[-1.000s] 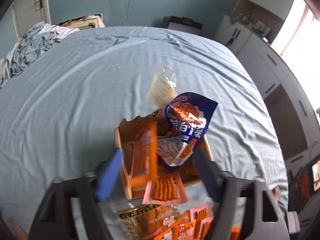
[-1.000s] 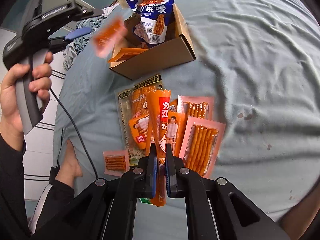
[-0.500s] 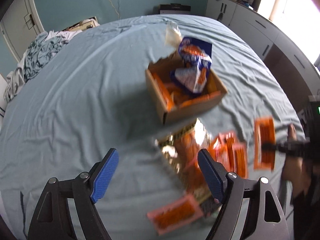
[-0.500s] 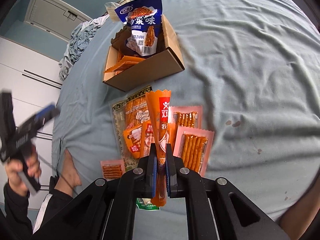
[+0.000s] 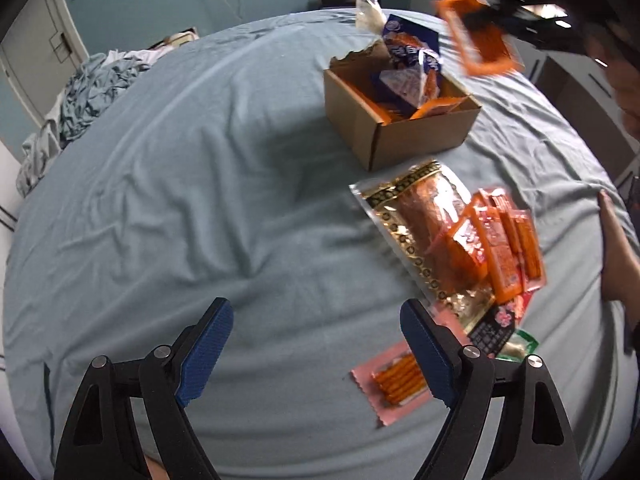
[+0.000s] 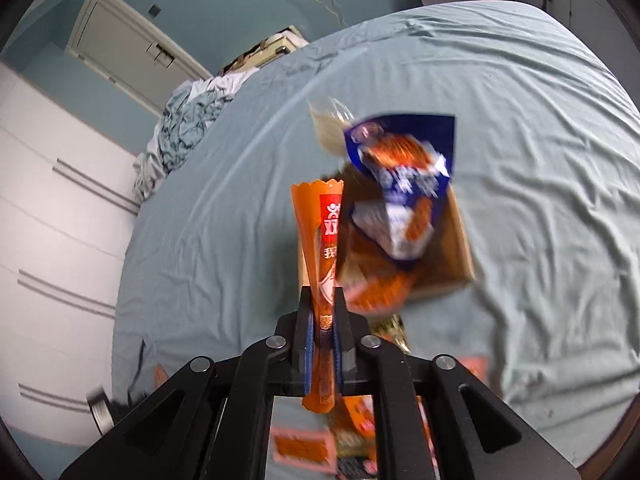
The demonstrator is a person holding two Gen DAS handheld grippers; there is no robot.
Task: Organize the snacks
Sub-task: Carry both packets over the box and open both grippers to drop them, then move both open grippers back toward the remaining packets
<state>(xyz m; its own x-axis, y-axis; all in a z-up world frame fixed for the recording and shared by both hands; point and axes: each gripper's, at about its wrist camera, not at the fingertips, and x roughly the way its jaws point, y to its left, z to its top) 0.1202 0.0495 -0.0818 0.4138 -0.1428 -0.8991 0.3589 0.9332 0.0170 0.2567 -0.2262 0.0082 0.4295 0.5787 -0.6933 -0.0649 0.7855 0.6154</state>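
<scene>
1. a cardboard box [image 5: 404,120] sits on the blue sheet [image 5: 200,200] with a blue bag [image 5: 408,56] upright inside; crumpled bedding [image 5: 88,96] lies at the far left edge.
2. loose packets [image 5: 472,240] lie in a pile just in front of the box, and a small pink packet [image 5: 394,380] lies apart, nearer the camera.
3. the left gripper [image 5: 316,350] points down at bare sheet, jaws wide and opening, nothing between them.
4. the right gripper [image 6: 323,336] holds an orange stick pack [image 6: 322,248] upright over the box's near edge, its jaws starting to open.
</scene>
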